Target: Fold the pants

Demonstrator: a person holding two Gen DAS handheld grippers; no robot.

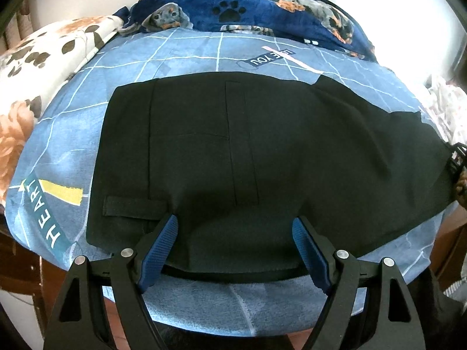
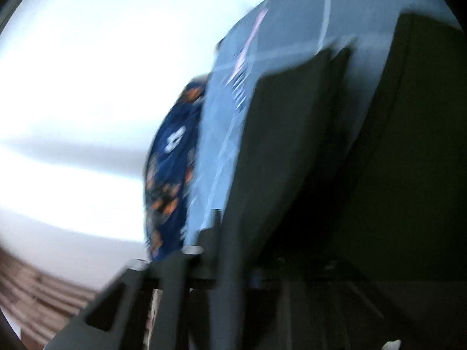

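Left gripper (image 1: 235, 233) gaping over pants (image 1: 262, 151) — right view blurred.

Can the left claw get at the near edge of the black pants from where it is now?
Probably yes: the left claw is open, straddling the near edge of the pants, with nothing between them.

The left black gripper (image 1: 233, 233) holds its 2 blue-padded fingers (image 1: 159, 248) spread wide apart, pointing forward and level. The right black gripper (image 2: 233, 262) is tilted hard sideways and blurred; its finger spacing cannot be made out.
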